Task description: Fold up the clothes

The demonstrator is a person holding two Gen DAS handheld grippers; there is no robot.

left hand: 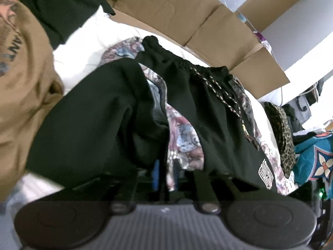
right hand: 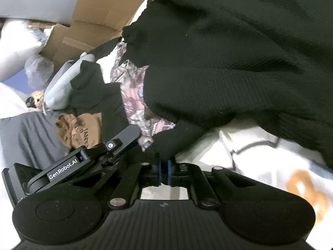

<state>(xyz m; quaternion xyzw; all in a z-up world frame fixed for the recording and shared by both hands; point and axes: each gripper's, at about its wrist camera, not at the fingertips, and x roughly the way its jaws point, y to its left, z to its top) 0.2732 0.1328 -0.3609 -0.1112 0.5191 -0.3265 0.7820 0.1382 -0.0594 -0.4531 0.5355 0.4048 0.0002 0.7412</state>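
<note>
Over the bed's white cover [right hand: 249,145], black drawstring shorts [left hand: 208,104] hang lifted w/ floral cloth [left hand: 185,137], right gripper [right hand: 164,171] fingers pinched shut on hem, left gripper [left hand: 166,175] apparently clamping cloth too; keep edges level, taut.

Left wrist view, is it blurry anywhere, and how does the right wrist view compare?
Left wrist view: the tan sweatshirt at the left edge is smeared, while the black shorts read sharper; fisheye bends the cardboard box. Right wrist view: the shorts' weave is crisp, the white cloth blurred and overexposed.
</note>
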